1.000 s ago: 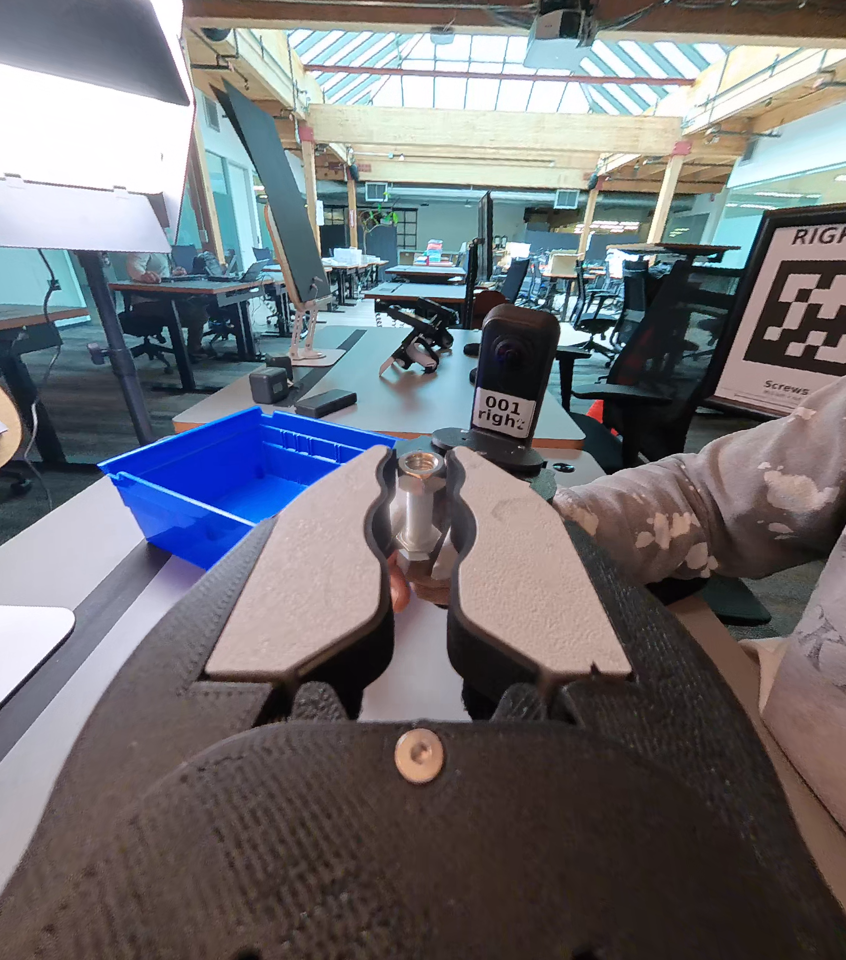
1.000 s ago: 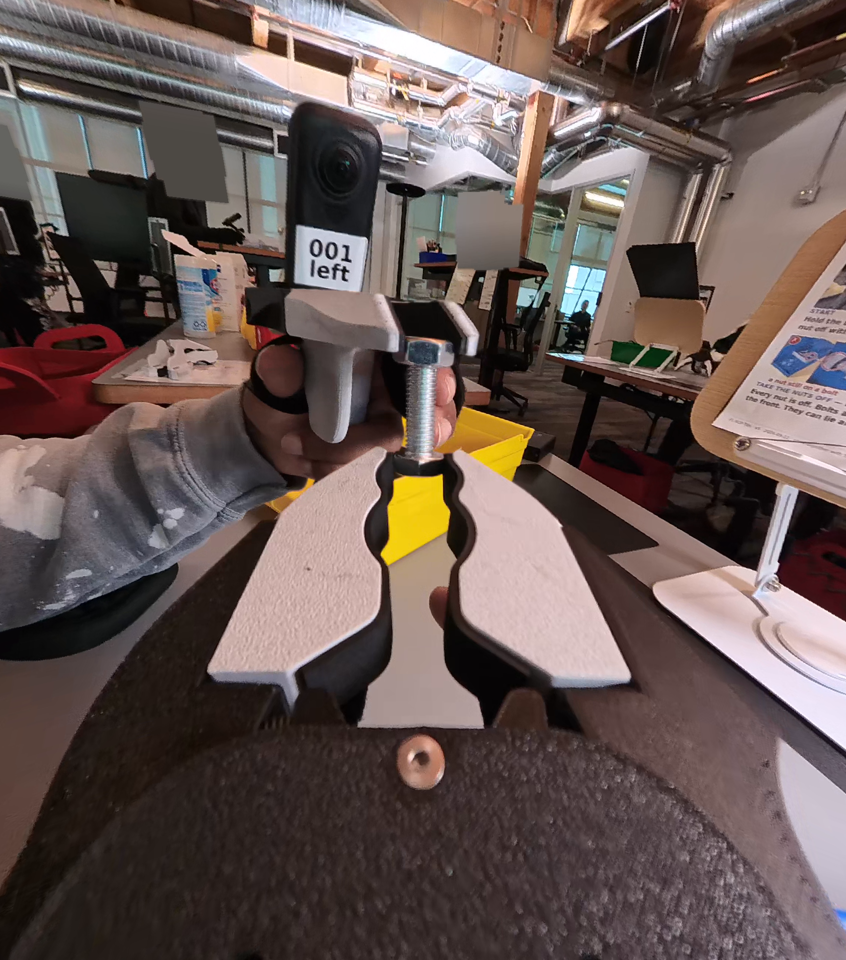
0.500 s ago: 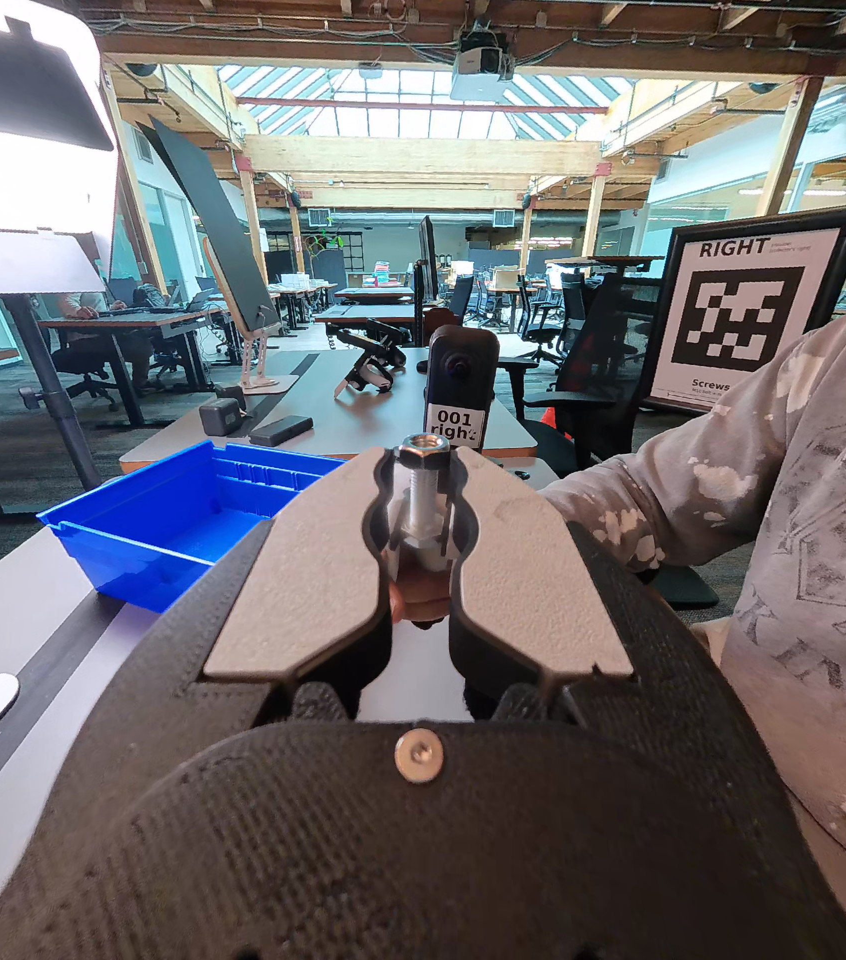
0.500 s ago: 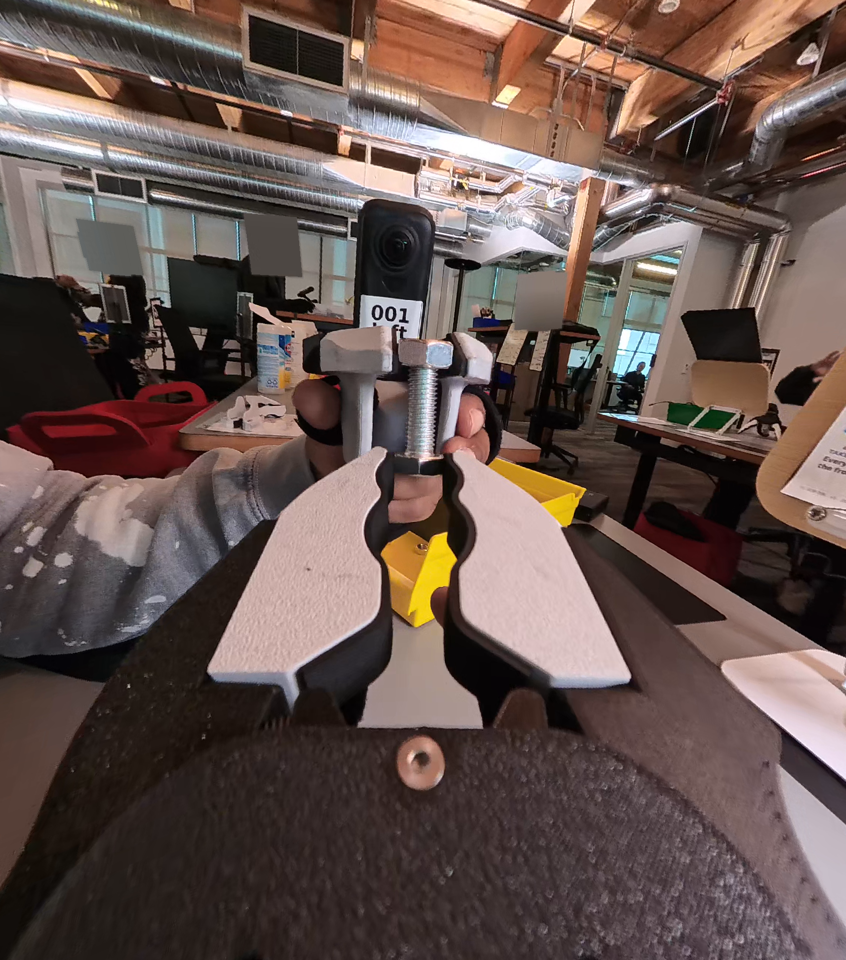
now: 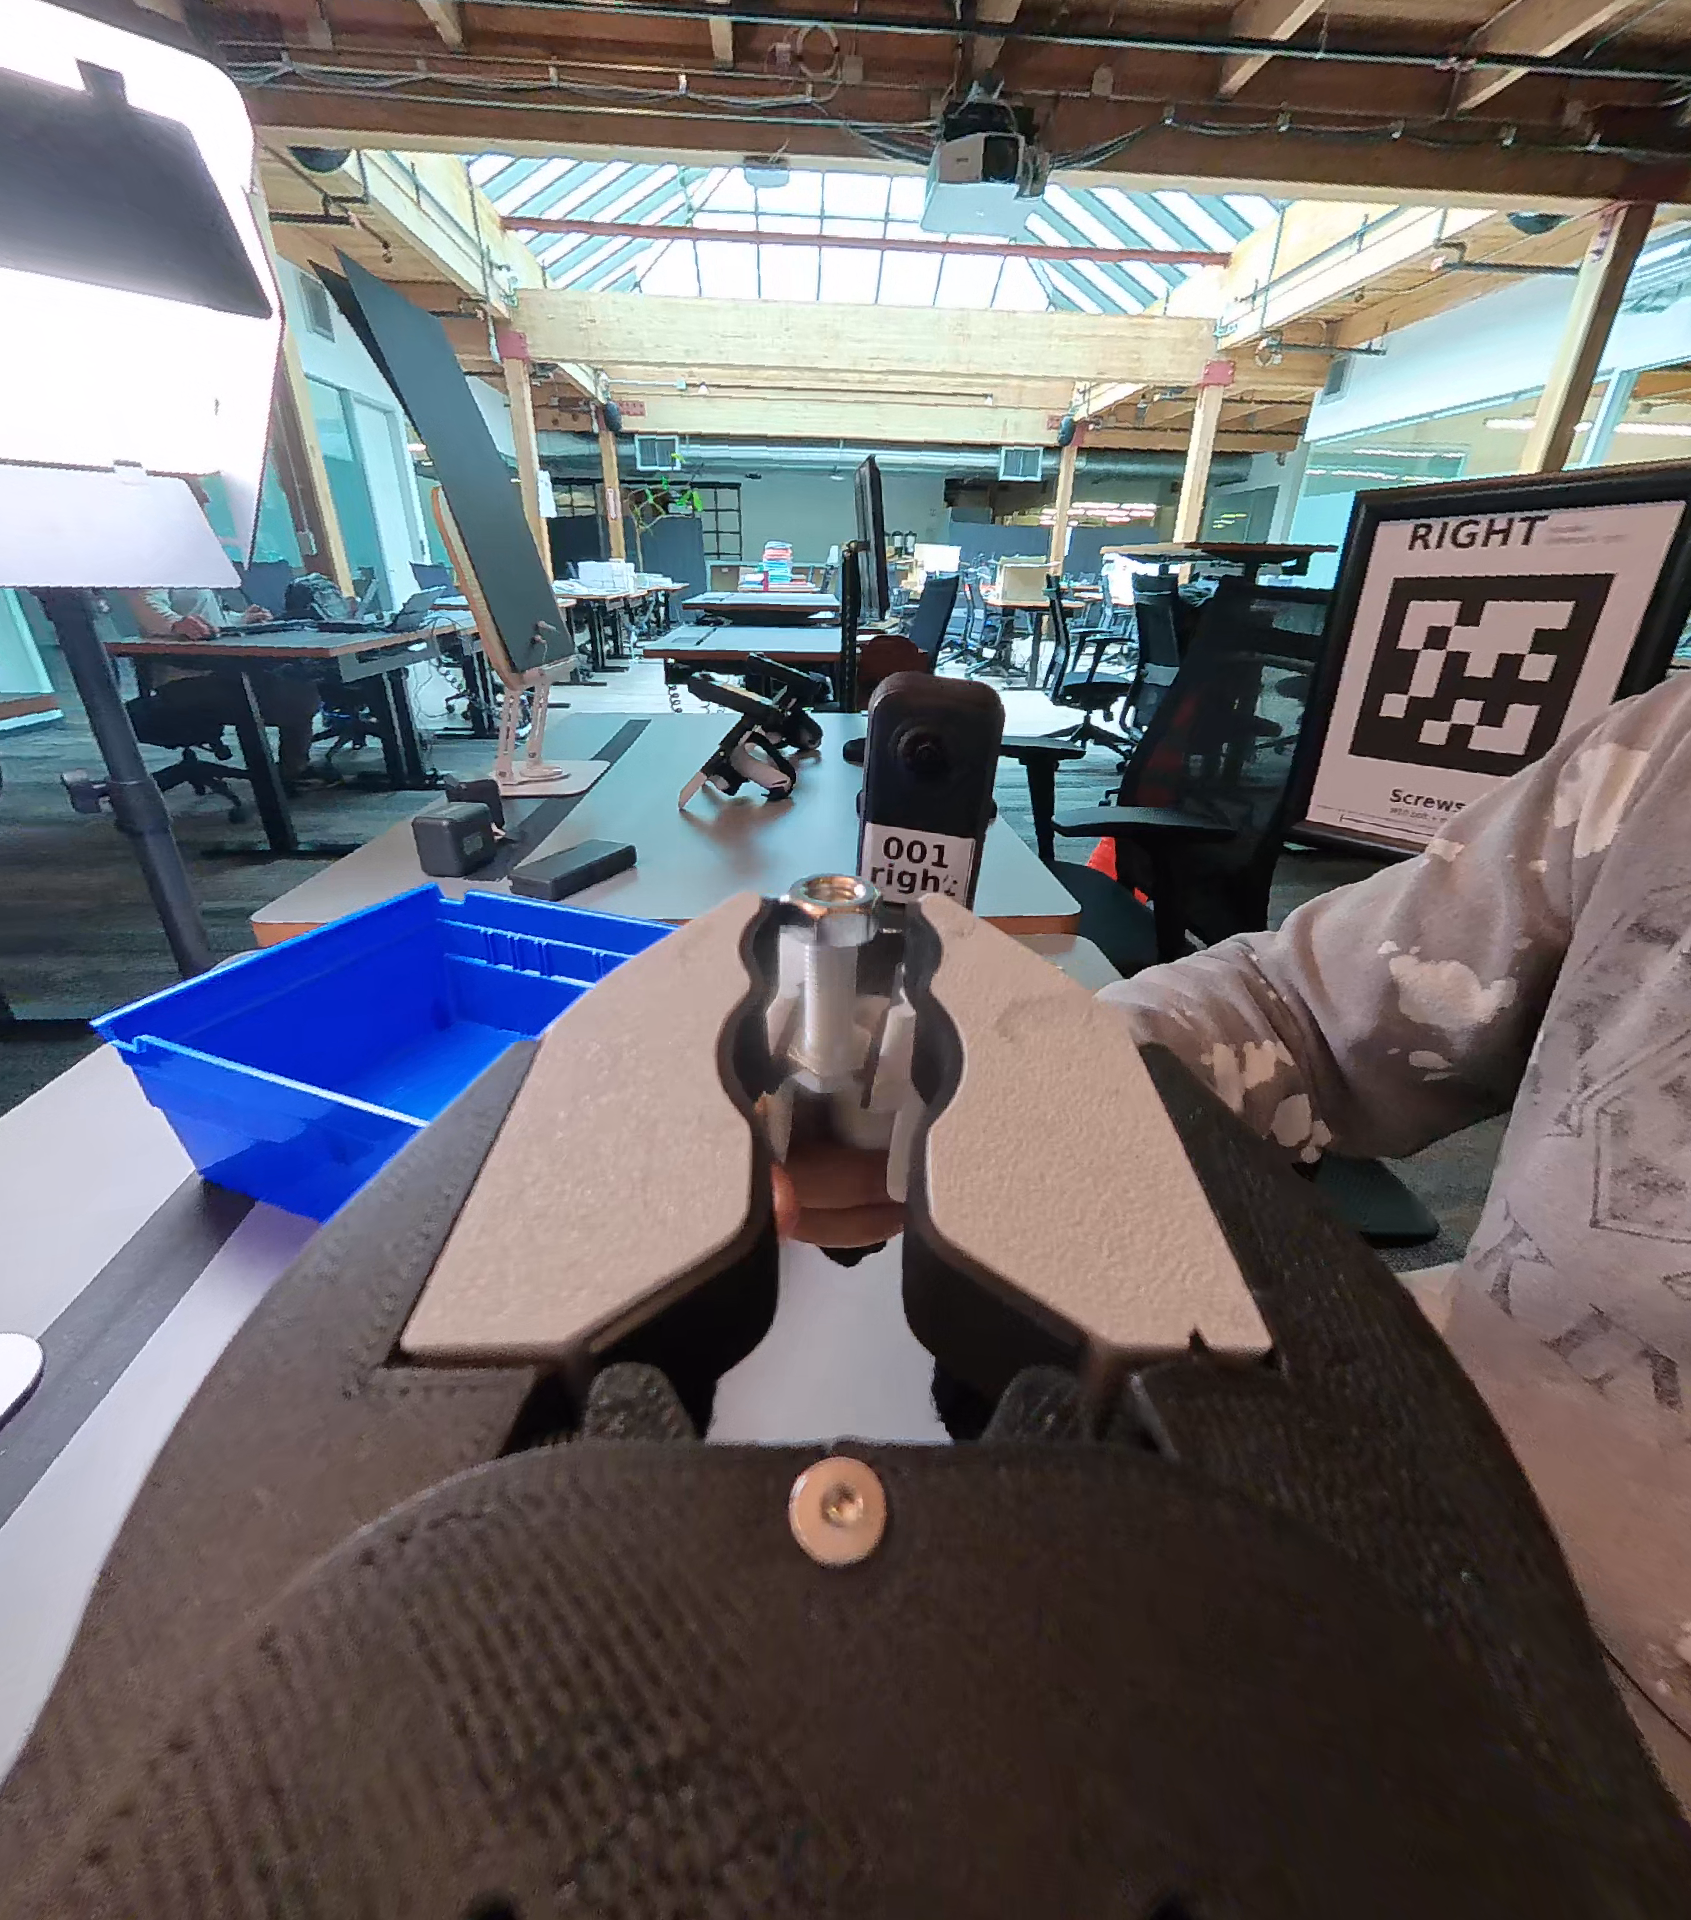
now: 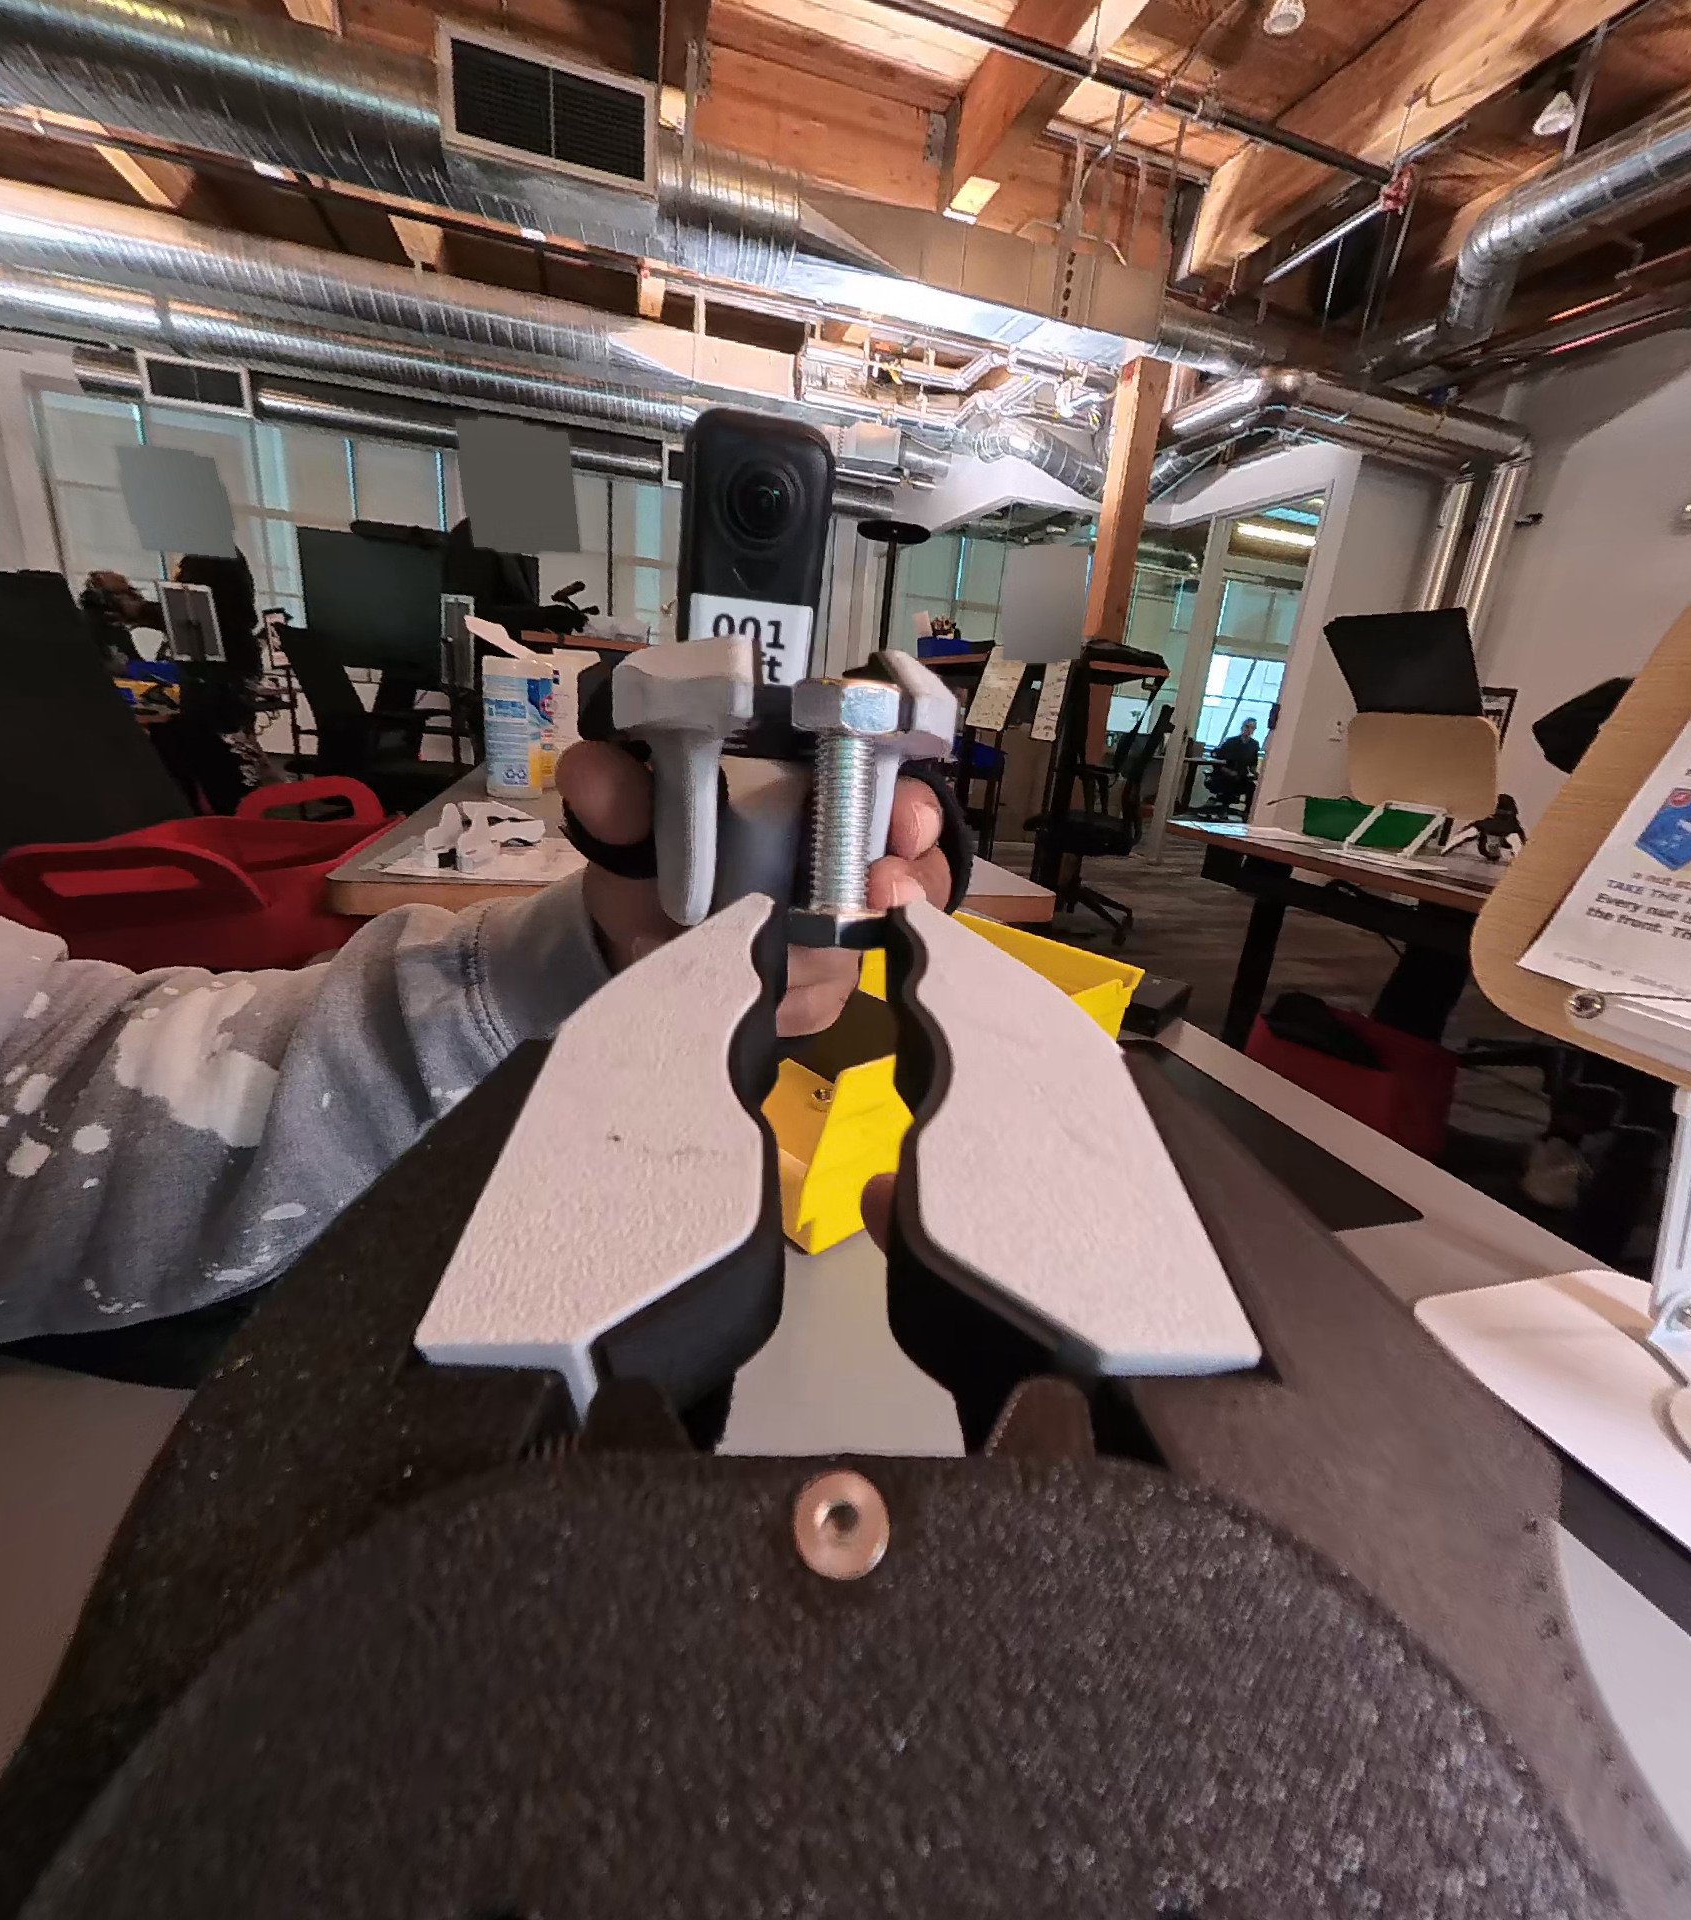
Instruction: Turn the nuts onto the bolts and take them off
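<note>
A silver bolt [image 6: 846, 821] stands upright between my two grippers. In the right wrist view my right gripper [image 6: 836, 920] is shut on the hex nut [image 6: 836, 927] at the shaft's lower end. My left gripper [image 6: 789, 691] faces it from beyond and grips the bolt's hex head [image 6: 846, 712]. In the left wrist view my left gripper [image 5: 836, 914] is shut on the bolt head [image 5: 830, 899]. The shaft [image 5: 820, 997] runs down to the right gripper's pale fingers [image 5: 877, 1039]. The nut is mostly hidden there.
A blue bin [image 5: 353, 1029] sits on the table to the left. A yellow bin [image 6: 1007, 987] lies behind the bolt. An instruction board [image 6: 1651, 883] on a white base [image 6: 1547, 1351] stands at the right. A framed marker sign [image 5: 1506, 644] and the person's sleeve [image 5: 1443, 987] fill the right. Only a small space, under 4 cm, lies between the two pairs of fingers.
Both grippers keep their hold on bolt and nut. The right wrist view has swung, so the yellow bin sits lower and the board has moved farther right. The left gripper's fingers show more squarely.
</note>
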Demonstrator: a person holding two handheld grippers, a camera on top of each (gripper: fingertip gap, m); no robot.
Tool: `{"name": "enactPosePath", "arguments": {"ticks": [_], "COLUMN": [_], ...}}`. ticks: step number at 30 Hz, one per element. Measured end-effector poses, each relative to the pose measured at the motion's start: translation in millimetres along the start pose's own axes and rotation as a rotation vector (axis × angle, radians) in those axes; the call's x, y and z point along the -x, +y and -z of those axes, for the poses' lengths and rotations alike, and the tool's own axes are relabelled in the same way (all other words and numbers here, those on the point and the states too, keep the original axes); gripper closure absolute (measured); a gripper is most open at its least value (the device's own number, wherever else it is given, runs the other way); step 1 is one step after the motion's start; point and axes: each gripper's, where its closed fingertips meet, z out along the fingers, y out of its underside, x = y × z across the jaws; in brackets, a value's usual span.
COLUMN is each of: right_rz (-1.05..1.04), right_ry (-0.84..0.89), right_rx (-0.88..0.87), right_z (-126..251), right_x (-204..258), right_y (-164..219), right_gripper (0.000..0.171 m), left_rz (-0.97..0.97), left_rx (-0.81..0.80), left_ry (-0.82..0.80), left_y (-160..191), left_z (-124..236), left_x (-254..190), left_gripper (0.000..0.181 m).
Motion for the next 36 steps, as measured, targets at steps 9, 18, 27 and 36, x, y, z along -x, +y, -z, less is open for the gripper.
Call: {"name": "enactPosePath", "arguments": {"ticks": [9,18,27,36], "right_rz": [0.000,-0.024,-0.102,-0.093], "right_ry": [0.027,0.057,-0.049,0.017], "right_rx": [0.003,-0.073,-0.156,-0.079], "right_z": [-0.2,3.6,1.9,1.7], "right_x": [-3.7,-6.9,9.9,-1.1], "right_y": [1.7,-12.6,-25.1,-19.5], "right_gripper": [0.153,0.153,0.153,0.153], "left_rz": [-0.011,0.067,0.084,0.106], "left_rx": [0.000,-0.145,-0.220,-0.187], "left_ry": [-0.063,-0.059,0.055,-0.055], "left_y": [0.4,-11.2,-20.4,-15.8], "left_z": [-5.8,-14.4,-13.5,-15.7], "left_x": [6.7,7.4,-9.3,6.7], "left_gripper": [0.162,0.162,0.162,0.163]}}
